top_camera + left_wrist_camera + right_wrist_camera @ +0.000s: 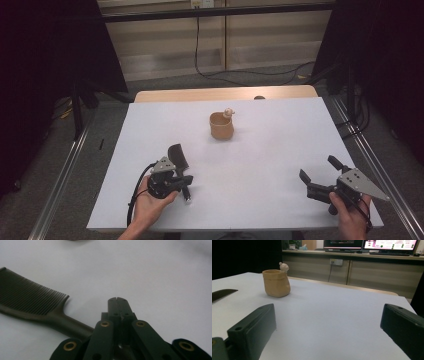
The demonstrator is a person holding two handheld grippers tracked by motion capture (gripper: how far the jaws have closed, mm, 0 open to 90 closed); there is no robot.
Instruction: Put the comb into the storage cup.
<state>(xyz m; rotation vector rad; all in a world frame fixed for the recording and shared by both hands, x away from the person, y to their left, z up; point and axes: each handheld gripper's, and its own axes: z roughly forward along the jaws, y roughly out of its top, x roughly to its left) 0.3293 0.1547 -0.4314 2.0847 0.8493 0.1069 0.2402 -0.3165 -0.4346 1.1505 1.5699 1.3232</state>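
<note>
The left gripper (184,186) rests low on the white table (280,150) with its jaws pressed together on nothing. The black comb (32,303) lies flat just beside it, handle toward the jaws, so it looks ready to be picked up by the handle. The right gripper (320,175) waits well apart, jaws spread wide, facing the tan cup (276,283), likely where the comb goes.

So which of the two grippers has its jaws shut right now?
The left gripper, beside the black comb: its jaws meet with nothing between them. The right gripper has its jaws spread wide apart.
</note>
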